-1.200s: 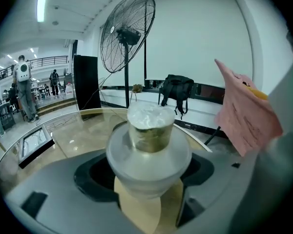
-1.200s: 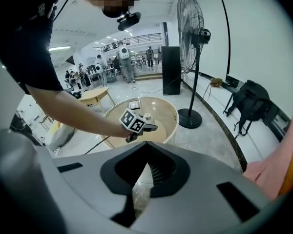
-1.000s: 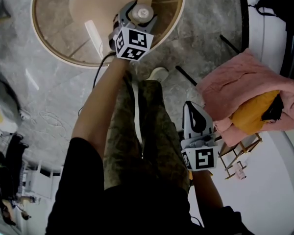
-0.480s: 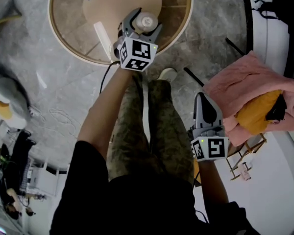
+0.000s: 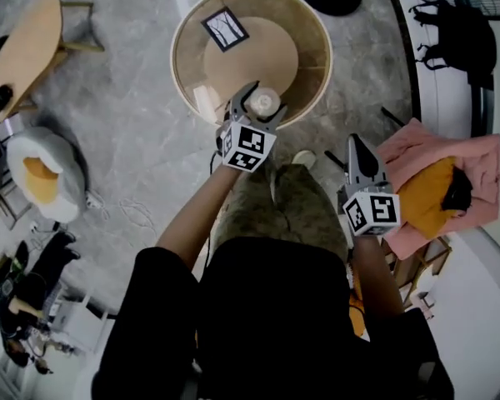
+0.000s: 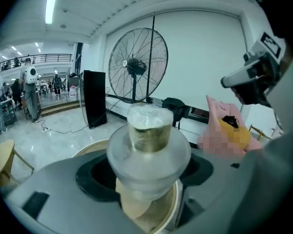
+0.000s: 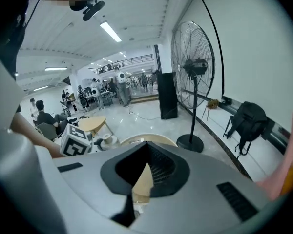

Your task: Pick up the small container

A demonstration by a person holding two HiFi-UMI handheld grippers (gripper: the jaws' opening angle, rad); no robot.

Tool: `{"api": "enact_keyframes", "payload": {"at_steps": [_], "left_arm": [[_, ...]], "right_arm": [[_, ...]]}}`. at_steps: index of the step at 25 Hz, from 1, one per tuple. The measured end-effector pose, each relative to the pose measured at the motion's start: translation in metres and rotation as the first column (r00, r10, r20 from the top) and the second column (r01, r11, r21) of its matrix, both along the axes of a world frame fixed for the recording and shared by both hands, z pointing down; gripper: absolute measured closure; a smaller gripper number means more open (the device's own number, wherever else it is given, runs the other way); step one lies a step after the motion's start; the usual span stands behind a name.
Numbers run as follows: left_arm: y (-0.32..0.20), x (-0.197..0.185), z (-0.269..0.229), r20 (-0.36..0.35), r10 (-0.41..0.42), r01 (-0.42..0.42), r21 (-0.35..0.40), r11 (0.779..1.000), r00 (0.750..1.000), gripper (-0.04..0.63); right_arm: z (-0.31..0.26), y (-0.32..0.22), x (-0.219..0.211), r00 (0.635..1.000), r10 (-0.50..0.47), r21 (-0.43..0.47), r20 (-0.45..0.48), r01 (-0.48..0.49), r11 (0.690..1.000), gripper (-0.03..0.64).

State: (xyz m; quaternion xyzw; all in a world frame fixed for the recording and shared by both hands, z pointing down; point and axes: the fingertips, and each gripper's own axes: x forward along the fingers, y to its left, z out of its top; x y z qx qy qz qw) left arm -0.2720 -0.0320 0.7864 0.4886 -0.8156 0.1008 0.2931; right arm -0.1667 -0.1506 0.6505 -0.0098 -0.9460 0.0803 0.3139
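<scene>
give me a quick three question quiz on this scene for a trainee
1. True or false: the left claw is shut on the small container.
2. What does the right claw hold? A) nothing B) a pink cloth C) a cup
3. Fill the gap: in the head view, the small container shows against a round ____.

Key: 1 true. 2 A, its jaws are together and empty. 3 table.

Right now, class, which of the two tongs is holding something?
The left tongs: they are shut on the small container, while the right tongs are shut with nothing between them.
</scene>
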Motion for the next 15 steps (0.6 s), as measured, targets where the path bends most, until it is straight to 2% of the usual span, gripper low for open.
{"api": "enact_keyframes", "payload": {"at_steps": [2,5,8,15], "left_arm": [[0.012,-0.010,-0.043,0.015,-0.014,0.014,0.020,1.000,1.000,0.247],[0.030,0.001,-0.104,0.041,-0.036,0.034,0.042,0.999,0.999,0.247],[0.035,0.010,-0.153,0.057,-0.095,0.091,0.062,0.994,0.994,0.247],[0.044,0.005,-0.218,0.090,-0.231,0.225,0.065,0.972,0.969,0.247]], "right_arm": [[-0.032,0.001,-0.023,0.999,-0.006,0.031,0.047,0.005,1.000,0.595],[-0.072,0.006,-0.032,0.997,-0.009,0.081,0.082,0.003,0.997,0.595],[-0.100,0.006,-0.042,0.991,-0.057,0.096,0.121,0.045,0.994,0.595],[-0.146,0.019,-0.087,0.955,-0.211,0.068,0.210,0.201,0.977,0.595]]}}
